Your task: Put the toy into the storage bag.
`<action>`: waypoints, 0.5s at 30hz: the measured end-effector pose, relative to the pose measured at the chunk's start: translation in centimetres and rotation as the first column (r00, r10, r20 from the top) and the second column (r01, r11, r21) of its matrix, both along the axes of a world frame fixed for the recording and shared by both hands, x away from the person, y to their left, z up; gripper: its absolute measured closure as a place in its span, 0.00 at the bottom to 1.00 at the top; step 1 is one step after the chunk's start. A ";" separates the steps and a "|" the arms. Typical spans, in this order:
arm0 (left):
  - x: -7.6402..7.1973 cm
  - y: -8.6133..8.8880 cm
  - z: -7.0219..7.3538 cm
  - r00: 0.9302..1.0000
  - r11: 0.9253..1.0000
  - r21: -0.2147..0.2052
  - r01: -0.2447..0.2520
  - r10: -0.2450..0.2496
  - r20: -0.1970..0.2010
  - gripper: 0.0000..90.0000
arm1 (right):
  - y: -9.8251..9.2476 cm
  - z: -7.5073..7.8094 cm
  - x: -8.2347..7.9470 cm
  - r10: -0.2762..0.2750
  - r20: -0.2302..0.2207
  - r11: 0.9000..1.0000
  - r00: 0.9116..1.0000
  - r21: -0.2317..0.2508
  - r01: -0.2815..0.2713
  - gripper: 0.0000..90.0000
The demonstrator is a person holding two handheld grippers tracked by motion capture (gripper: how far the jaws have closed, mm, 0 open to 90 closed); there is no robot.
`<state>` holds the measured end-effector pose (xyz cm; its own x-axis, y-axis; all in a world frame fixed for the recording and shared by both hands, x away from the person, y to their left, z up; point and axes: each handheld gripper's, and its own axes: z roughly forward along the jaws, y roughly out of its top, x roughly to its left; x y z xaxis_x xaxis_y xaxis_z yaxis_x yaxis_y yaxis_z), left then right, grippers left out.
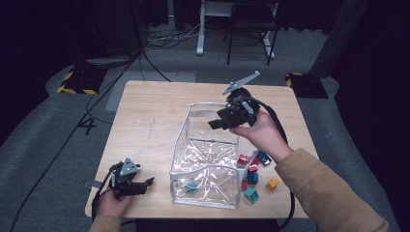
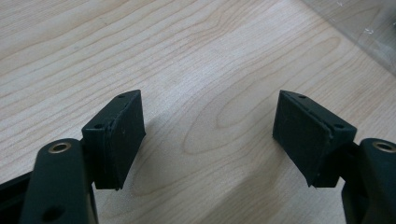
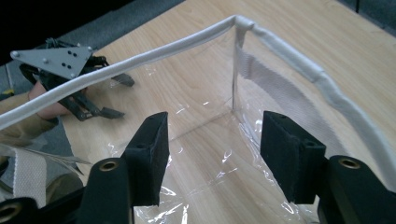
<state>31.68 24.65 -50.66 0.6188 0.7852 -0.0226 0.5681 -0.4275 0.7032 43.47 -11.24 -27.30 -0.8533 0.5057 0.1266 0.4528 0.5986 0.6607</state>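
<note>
Progress check, high view: clear plastic box with white piping rim mid-table, one teal block inside; heap of small coloured toy blocks outside, just beside right wall — most of job left, I judge. Right gripper over far rim, empty. Left gripper low near front edge.

Left gripper view: jaws spread, bare light wooden table between.

Right gripper view: jaws wide, nothing held, box interior below.

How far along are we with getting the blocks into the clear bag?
Done: one teal block lies inside the clear bag. In hand: nothing; the right gripper hangs open above the bag, the left gripper open over the table. Left: the pile of blocks beside the bag.
</note>
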 end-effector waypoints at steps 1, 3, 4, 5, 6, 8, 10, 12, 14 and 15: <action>0.0 0.0 0.0 1.000 1.000 0.000 0.000 0.000 0.000 0.28 | -0.4 0.2 -0.1 -0.003 0.005 1.000 1.000 0.013 0.003 0.48; 0.0 0.0 0.0 1.000 1.000 0.000 0.000 0.000 0.000 0.28 | -1.2 0.5 -0.2 -0.013 0.024 0.999 1.000 0.030 0.012 0.48; 0.0 0.0 0.0 1.000 1.000 0.000 0.000 0.000 0.000 0.28 | -1.7 0.6 -0.2 -0.020 0.030 0.999 0.999 0.039 0.019 0.48; 0.0 0.0 0.0 1.000 1.000 0.001 0.000 0.000 -0.001 0.28 | -2.1 0.8 -0.2 -0.028 0.033 0.999 0.999 0.046 0.026 0.48; 0.0 0.0 0.0 1.000 1.000 0.000 0.000 0.000 0.000 0.28 | -2.6 1.0 -0.2 -0.037 0.043 0.998 0.998 0.050 0.035 0.48; 0.0 0.0 0.0 1.000 1.000 0.001 0.000 0.000 -0.001 0.28 | -3.4 1.2 -0.1 -0.057 0.052 0.997 0.997 0.062 0.054 0.48; 0.0 0.0 0.0 1.000 1.000 0.001 0.000 0.000 -0.001 0.28 | -4.5 1.5 0.0 -0.088 0.058 0.994 0.994 0.077 0.083 0.48; 0.0 0.0 0.0 1.000 1.000 0.001 0.000 0.000 -0.001 0.28 | -5.3 1.6 0.1 -0.107 0.065 0.991 0.992 0.086 0.102 0.48; 0.0 0.0 0.0 1.000 1.000 -0.001 -0.001 0.001 0.000 0.28 | -6.2 1.8 0.2 -0.128 0.068 0.988 0.989 0.093 0.121 0.48; 0.0 0.0 0.0 1.000 1.000 0.001 0.001 -0.001 -0.001 0.28 | -6.7 1.9 0.3 -0.139 0.074 0.987 0.988 0.097 0.131 0.48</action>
